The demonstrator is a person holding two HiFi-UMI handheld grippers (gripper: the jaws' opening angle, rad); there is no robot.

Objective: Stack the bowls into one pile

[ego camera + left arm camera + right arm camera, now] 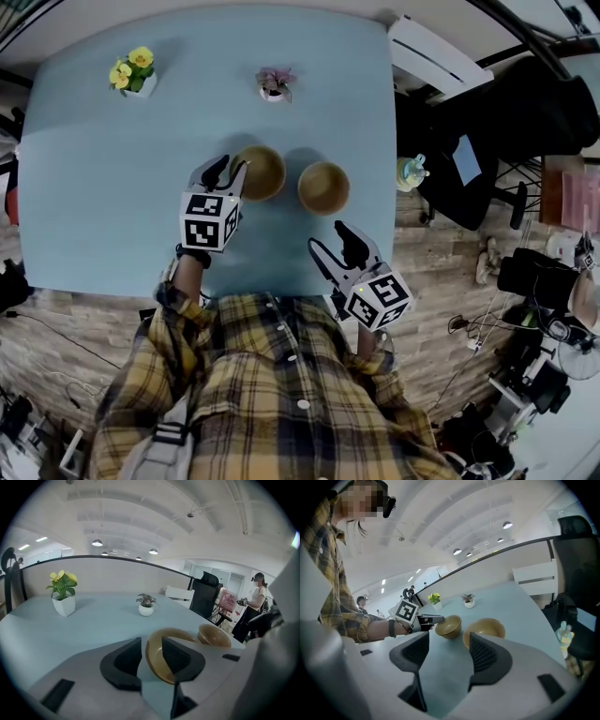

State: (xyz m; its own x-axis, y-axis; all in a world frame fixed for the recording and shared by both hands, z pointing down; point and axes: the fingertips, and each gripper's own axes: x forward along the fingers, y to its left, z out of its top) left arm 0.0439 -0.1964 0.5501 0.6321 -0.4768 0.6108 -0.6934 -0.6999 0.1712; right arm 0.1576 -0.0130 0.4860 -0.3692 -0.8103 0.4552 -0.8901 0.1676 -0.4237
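Nearest to me, my right gripper (333, 239) hangs over the near edge of the counter (94, 187), its fingers (485, 656) spread wide with nothing between them. Further out, my left gripper (230, 171) is at the left bowl (264, 173). Its fingers (124, 660) are released and straddle the near rim, one inside the bowl and one outside. The right bowl (323, 187) stands just beside it on the counter, not stacked. Towards the far edge stand a yellow-flowered pot (133, 73) and a small potted plant (275, 84).
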